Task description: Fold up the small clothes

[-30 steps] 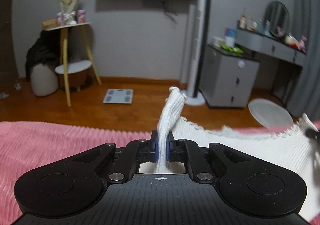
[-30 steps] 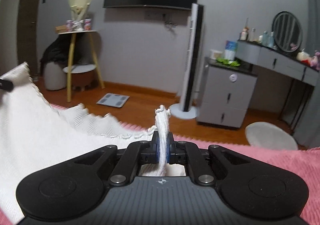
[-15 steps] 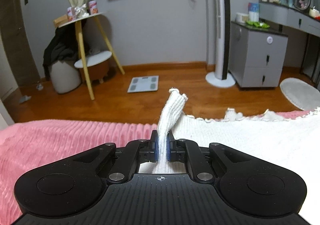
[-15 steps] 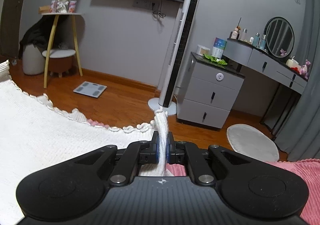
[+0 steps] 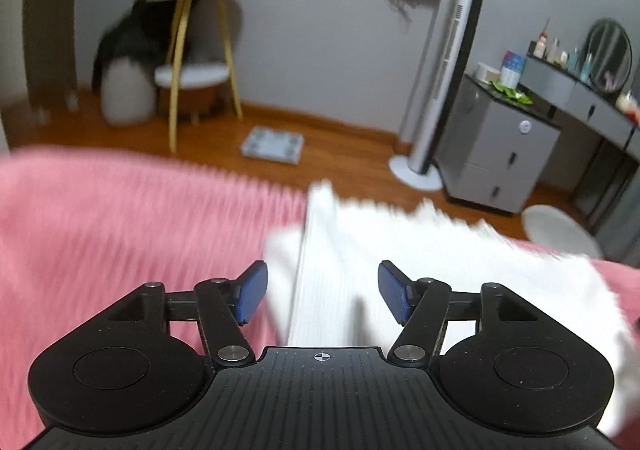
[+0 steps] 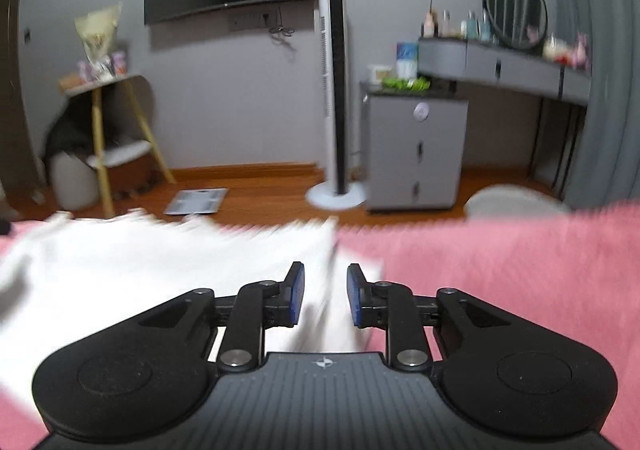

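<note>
Where pink blanket [image 5: 120, 230] spreads, white garment [image 5: 440, 262] flat; blurred

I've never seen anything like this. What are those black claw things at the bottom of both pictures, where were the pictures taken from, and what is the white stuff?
There is no robot here: a person holds a black two-finger gripper in each hand, and each gripper carries a wide-angle camera looking forward along its fingers. One picture comes from the left gripper, the other from the right gripper. The blue pieces are the finger pads that pinch things.

The white knitted garment is a small piece of clothing to be folded. It lies on a pink ribbed blanket, seemingly a bed. Both grippers are open and hold nothing; the cloth sits beneath and ahead of them. The pictures are blurred by movement. Behind is a bedroom, with a tall white tower fan.
</note>
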The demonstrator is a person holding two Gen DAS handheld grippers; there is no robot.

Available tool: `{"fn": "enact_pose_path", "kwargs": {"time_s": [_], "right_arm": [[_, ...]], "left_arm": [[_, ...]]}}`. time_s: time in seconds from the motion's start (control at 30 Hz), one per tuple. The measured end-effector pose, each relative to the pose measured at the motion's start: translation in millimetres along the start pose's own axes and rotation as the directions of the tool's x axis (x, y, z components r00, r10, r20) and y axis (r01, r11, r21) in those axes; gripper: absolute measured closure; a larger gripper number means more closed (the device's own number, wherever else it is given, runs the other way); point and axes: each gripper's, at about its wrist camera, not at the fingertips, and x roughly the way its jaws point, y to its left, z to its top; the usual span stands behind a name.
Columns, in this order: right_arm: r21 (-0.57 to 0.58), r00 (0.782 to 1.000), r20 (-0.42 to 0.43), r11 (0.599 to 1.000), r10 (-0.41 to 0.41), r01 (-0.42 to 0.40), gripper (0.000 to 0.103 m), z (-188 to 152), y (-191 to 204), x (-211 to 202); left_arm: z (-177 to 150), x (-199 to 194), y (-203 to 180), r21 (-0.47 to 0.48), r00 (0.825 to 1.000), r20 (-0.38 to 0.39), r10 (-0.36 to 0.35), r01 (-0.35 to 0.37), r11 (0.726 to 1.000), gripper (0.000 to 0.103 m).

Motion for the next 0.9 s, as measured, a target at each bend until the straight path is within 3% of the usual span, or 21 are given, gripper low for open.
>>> {"fn": "enact_pose_path", "kwargs": {"time_s": [0.13,0.3,0.37,0.57,0.63,0.7,0.8,0.9], "right_arm": [[0.166,0.994,-0.055,0.983,0.090,-0.079,0.068,-33.7,-2.4,-32.8],[0.342,0.989,-0.085,0.936,0.124,-0.088,0.063,-54.7,-4.6,-54.9],[0.386,0.990,-0.085,0.920,0.115,-0.074,0.063,-56.0,-6.7,-62.3],[0.675,0.983,-0.133,0.738,0.125,-0.002,0.063,-58.3,-9.3,-63.5],[0.707,0.982,-0.112,0.706,0.153,-0.029,0.064,-60.4,4.1,-59.2],[0.693,0.974,-0.092,0.716,0.206,-0.086,0.064,-64.7,24.5,-51.7],[0.554,0.972,-0.075,0.820,0.224,-0.147,0.074,-75.1,55.7,-44.9],[0.481,0.972,-0.110,0.867,0.207,-0.130,0.085,-85.7,63.8,-34.7]], "left_arm": [[-33.5,-17.3,27.3,-0.132,0.996,-0.077,-0.044,0.034,0.991,0.036],[-49.4,-19.9,46.7,-0.230,0.980,-0.145,-0.136,0.100,0.968,0.036],[-52.2,-18.5,49.2,-0.242,0.979,-0.148,-0.142,0.103,0.965,0.036],[-56.9,-12.4,60.3,-0.357,0.969,-0.175,-0.175,0.103,0.928,0.038],[-56.4,-12.7,62.5,-0.370,0.970,-0.174,-0.170,0.095,0.924,0.038],[-56.6,-13.6,61.4,-0.358,0.973,-0.176,-0.148,0.077,0.931,0.038],[-52.3,-12.1,60.2,-0.297,0.978,-0.165,-0.127,0.073,0.952,0.036],[-51.0,-3.7,54.7,-0.246,0.975,-0.181,-0.129,0.082,0.966,0.032]]}}
